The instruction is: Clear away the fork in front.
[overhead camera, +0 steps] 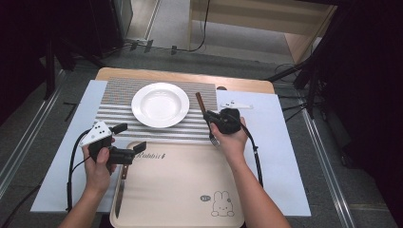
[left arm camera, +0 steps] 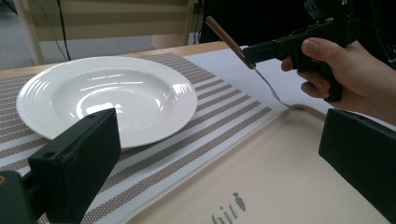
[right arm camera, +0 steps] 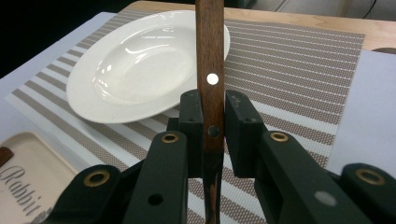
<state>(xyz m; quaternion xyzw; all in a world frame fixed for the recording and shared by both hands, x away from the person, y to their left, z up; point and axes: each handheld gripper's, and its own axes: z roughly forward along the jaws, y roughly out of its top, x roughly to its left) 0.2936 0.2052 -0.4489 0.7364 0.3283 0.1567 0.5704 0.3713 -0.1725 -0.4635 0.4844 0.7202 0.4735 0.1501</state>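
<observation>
counted: 1 white deep plate (overhead camera: 160,104) | 1 striped placemat (overhead camera: 110,116) | 1 beige rabbit-print tray (overhead camera: 178,190) | 1 wooden-handled fork (overhead camera: 205,114) | 1 wooden-handled knife (overhead camera: 121,190) | 2 tongs: left tongs (overhead camera: 129,137), right tongs (overhead camera: 208,117) | 1 white sheet (overhead camera: 285,156) | 1 desk (overhead camera: 237,84) | 2 hands seen

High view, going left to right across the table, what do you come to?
Left gripper → knife at the tray's left edge → white plate → fork held in the right gripper → small white piece on the paper.
</observation>
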